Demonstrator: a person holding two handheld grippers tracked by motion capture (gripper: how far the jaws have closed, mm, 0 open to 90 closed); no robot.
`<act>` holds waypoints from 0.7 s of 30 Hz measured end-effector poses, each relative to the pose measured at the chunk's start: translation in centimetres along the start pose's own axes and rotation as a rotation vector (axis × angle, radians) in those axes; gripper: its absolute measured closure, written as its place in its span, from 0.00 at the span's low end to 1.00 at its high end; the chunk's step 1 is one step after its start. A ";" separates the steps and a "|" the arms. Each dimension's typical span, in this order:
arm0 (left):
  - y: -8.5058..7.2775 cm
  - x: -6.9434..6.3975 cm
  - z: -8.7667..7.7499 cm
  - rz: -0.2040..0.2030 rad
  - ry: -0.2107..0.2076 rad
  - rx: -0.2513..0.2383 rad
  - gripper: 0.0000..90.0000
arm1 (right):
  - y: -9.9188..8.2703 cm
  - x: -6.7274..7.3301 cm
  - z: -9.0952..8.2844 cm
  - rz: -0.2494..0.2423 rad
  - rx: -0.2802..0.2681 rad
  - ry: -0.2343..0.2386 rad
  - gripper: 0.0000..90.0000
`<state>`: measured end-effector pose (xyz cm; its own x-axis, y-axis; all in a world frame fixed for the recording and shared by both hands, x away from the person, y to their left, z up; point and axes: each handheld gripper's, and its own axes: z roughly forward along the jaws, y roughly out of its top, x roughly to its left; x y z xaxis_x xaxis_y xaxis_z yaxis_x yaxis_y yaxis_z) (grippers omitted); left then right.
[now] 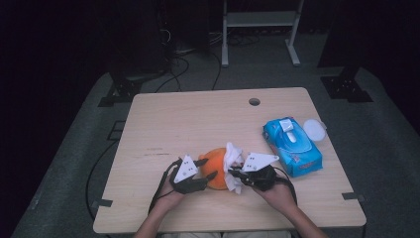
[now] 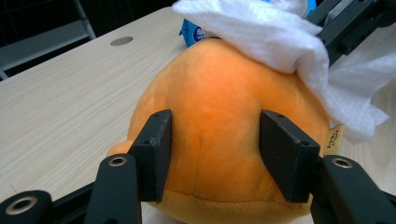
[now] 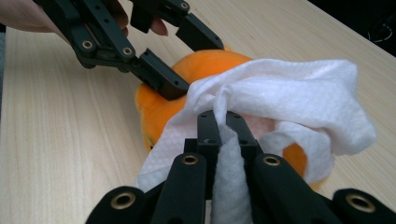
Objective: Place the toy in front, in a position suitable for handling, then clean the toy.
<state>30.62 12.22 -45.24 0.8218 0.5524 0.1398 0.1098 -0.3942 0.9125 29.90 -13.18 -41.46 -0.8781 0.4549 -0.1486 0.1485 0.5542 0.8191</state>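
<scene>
While left tongs (image 2: 212,154) clamp the orange plush (image 2: 219,126) on the worktop (image 1: 168,124), right tongs (image 3: 219,128) pinch a white wipe (image 3: 280,93) draped over it.

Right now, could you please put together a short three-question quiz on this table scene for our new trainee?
1. True or false: the right claw is shut on the white wipe.
2. What does the left claw grip? A) the blue wipes pack B) the orange plush toy C) the table edge
3. Where does the white wipe lie relative to the plush toy?

Key:
1. True.
2. B: its pads press the toy's two sides.
3. Draped over the toy's top and one side, touching it.
</scene>
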 end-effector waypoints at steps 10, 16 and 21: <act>-0.1 0.2 0.0 0.000 -0.009 0.000 0.51 | -1.6 -2.3 -0.6 0.097 0.003 -0.059 0.95; -0.2 0.1 0.0 0.004 -0.010 0.001 0.51 | -1.7 -2.2 -0.6 0.100 0.002 -0.054 0.95; -0.3 0.3 0.0 -0.007 -0.009 0.003 0.51 | -0.7 -0.6 -0.2 0.061 -0.011 -0.021 0.95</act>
<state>30.83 12.54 -45.46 0.8260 0.5485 0.1295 0.1176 -0.3925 0.9122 30.22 -14.05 -41.84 -0.8576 0.5025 -0.1094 0.1969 0.5174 0.8328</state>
